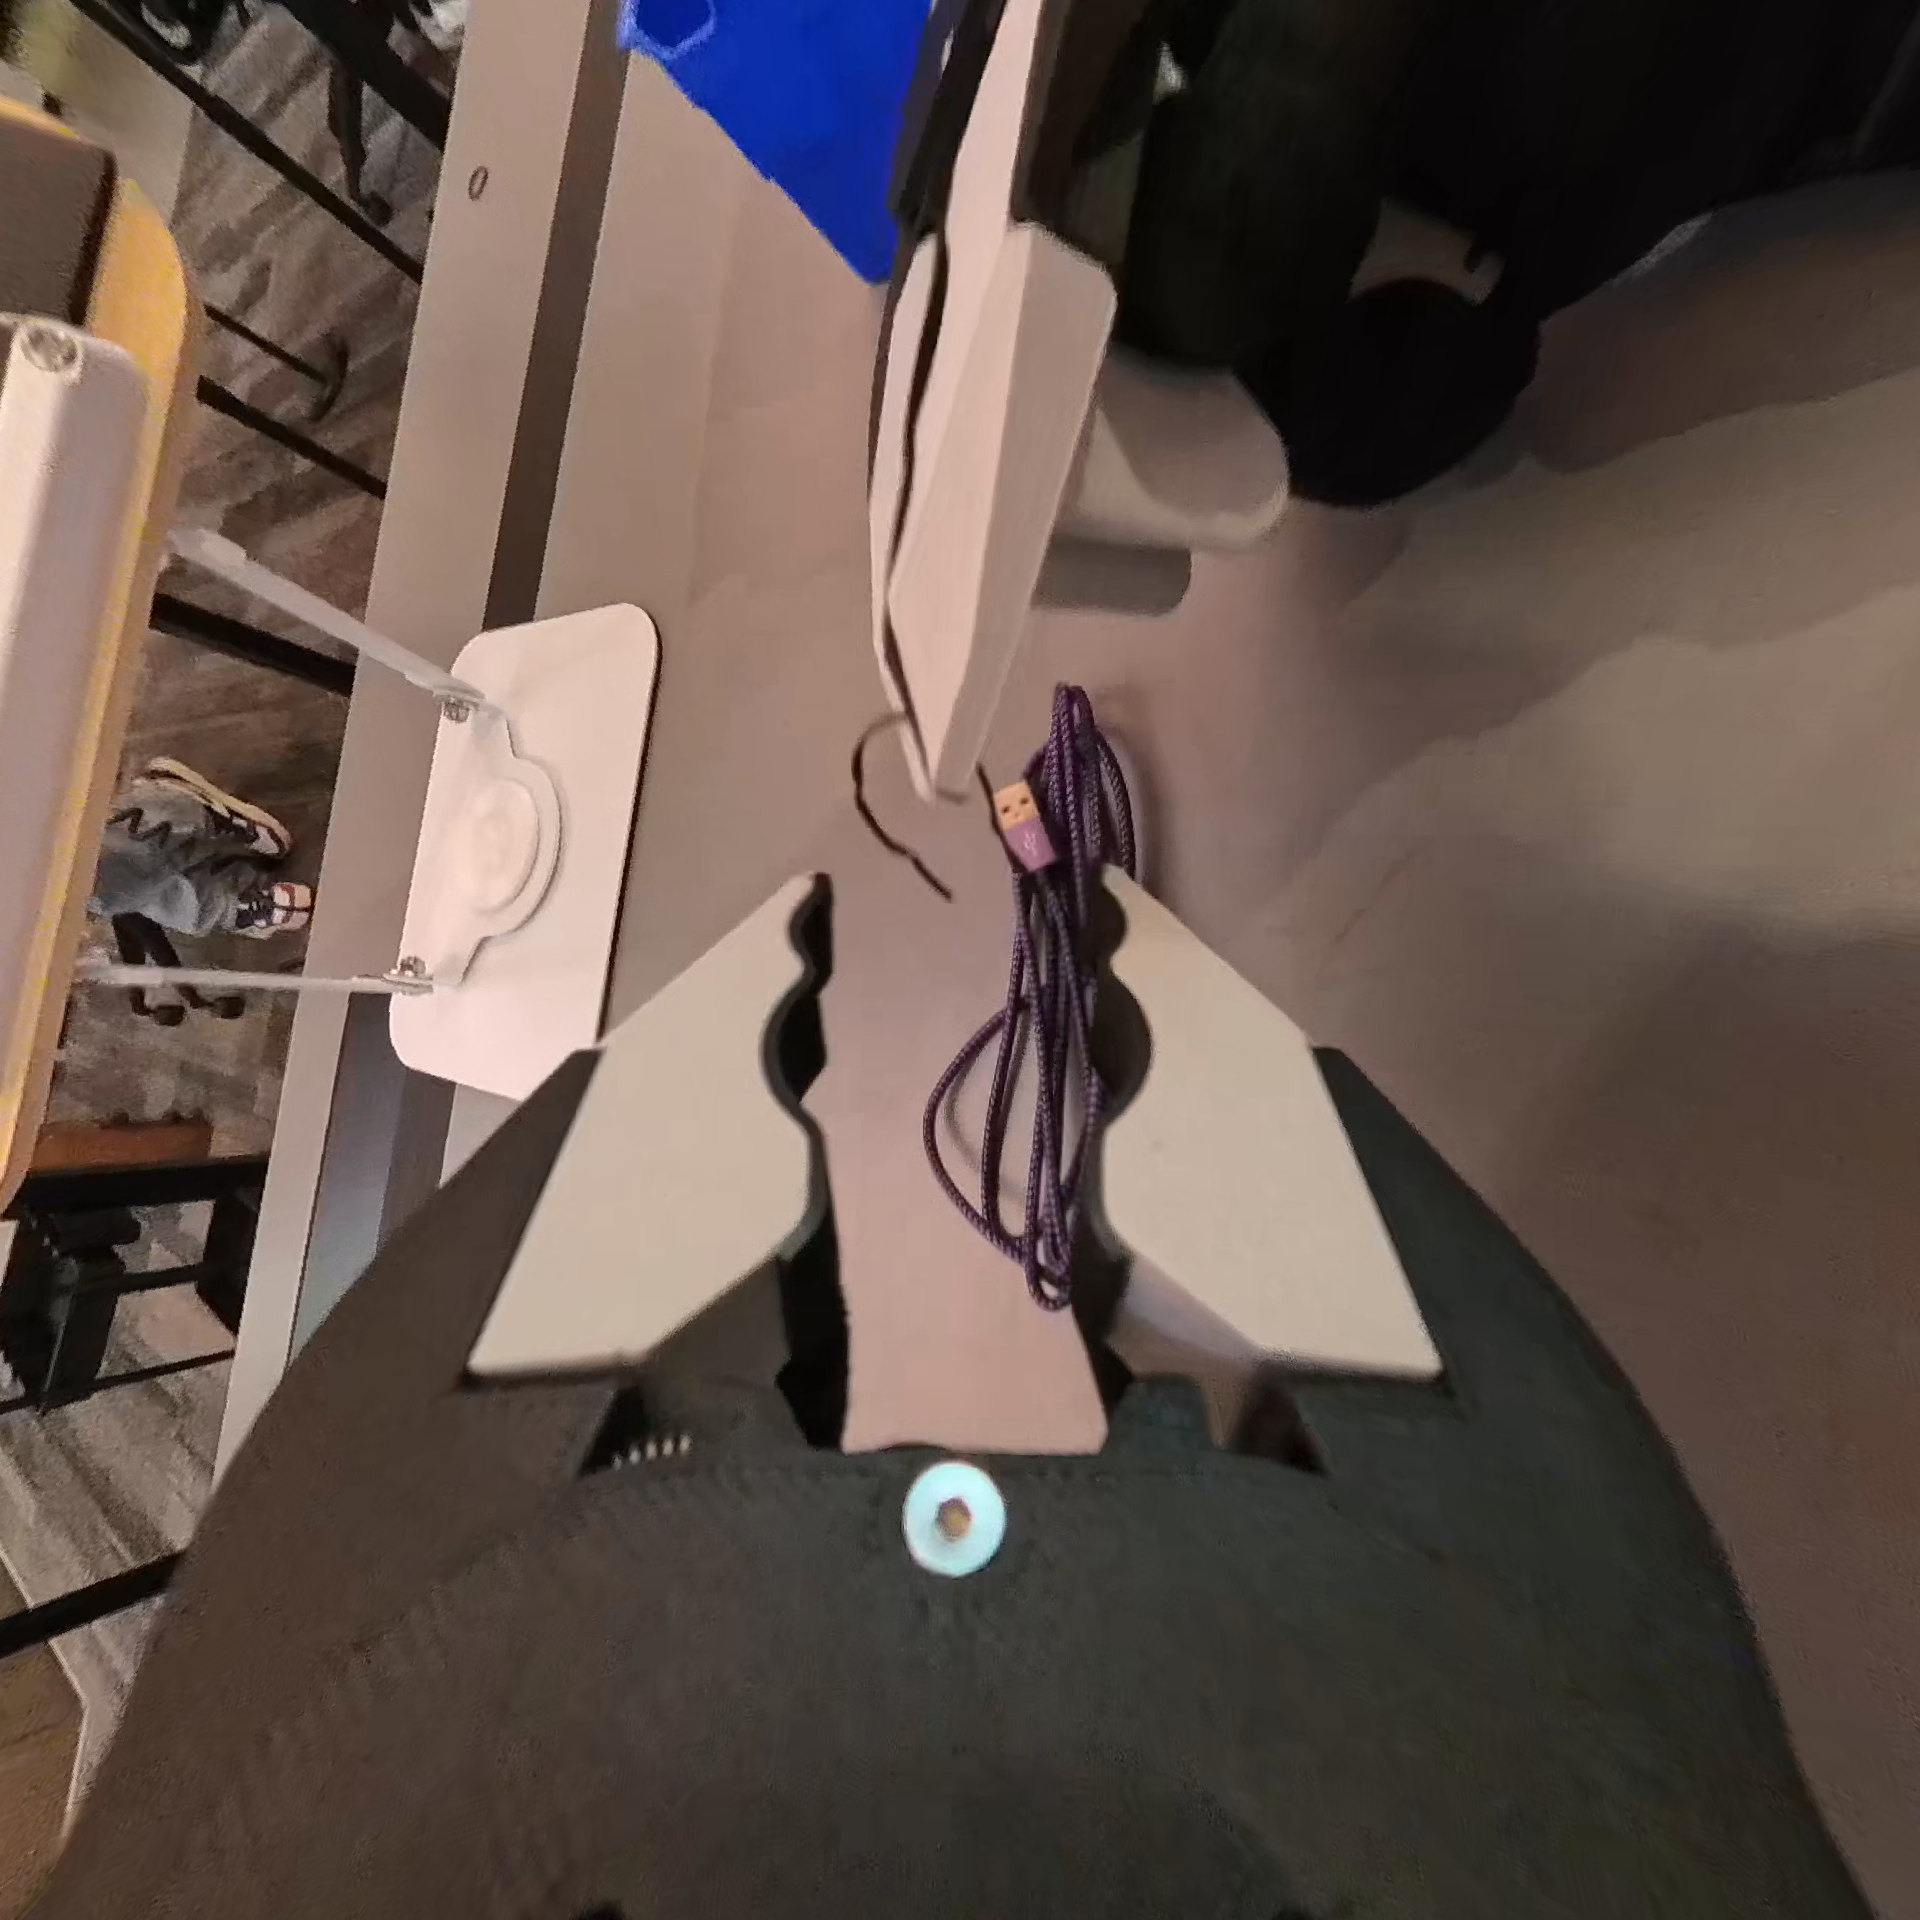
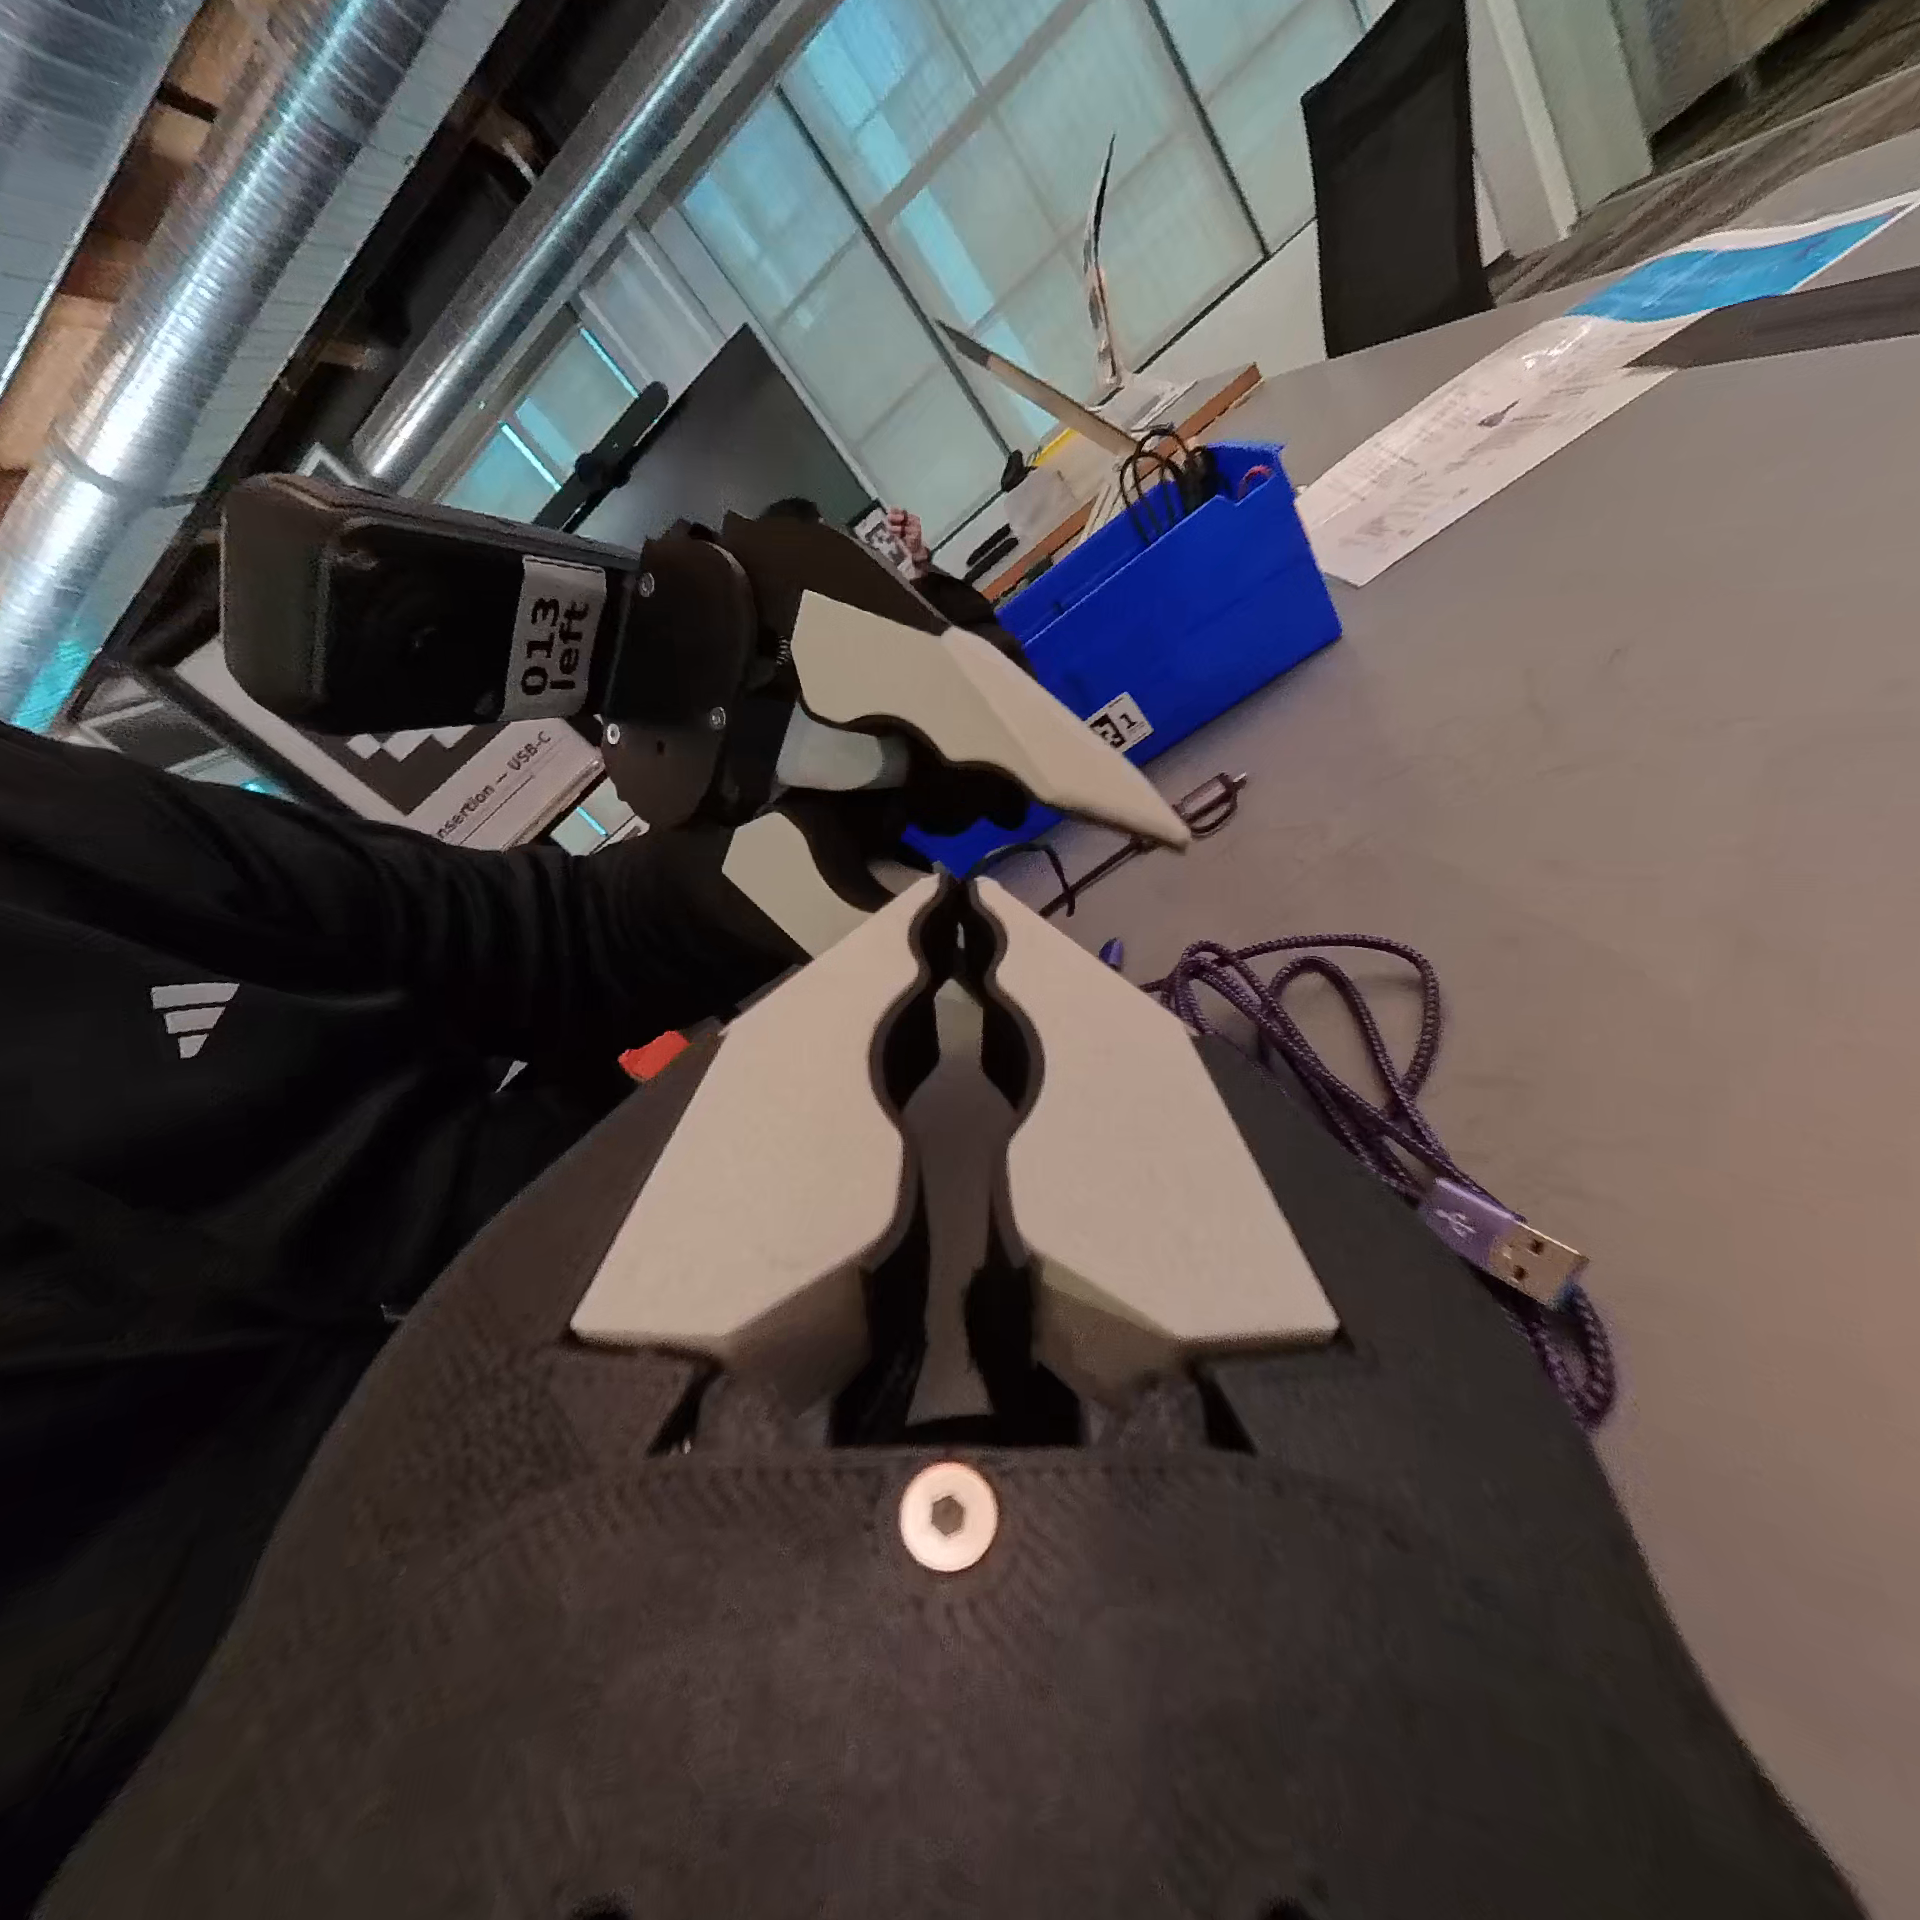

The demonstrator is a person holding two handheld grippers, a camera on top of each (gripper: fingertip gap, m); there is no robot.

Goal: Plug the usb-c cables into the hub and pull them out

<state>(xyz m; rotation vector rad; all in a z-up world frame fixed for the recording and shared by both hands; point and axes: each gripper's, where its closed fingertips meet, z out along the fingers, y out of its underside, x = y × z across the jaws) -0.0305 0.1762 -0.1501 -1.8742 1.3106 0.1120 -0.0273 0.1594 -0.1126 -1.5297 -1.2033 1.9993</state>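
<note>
My left gripper (image 1: pixel 966 894) is open and empty, low over the grey table (image 1: pixel 727 468), pointing at a coiled purple braided cable (image 1: pixel 1049 1039) whose flat metal plug (image 1: pixel 1016 805) lies free. The right fingertip is over the coil's edge. My right gripper (image 2: pixel 956 896) is shut on a thin black cable (image 2: pixel 1101 868) that trails over the table to a small connector (image 2: pixel 1216 795). In the left wrist view the right gripper (image 1: pixel 940 774) comes down from above, with the black cable (image 1: pixel 878 810) curling from its tip. The left gripper (image 2: pixel 1174 831) also shows in the right wrist view. I see no hub.
A blue bin (image 2: pixel 1174 623) with dark cables stands behind the grippers, also in the left wrist view (image 1: pixel 790 125). A white stand plate (image 1: pixel 530 842) sits at the table's left edge. Printed sheets (image 2: pixel 1475 436) lie farther back. A black sleeve (image 2: pixel 312 935) is on the left. The tips of both grippers are at nearly the same place.
</note>
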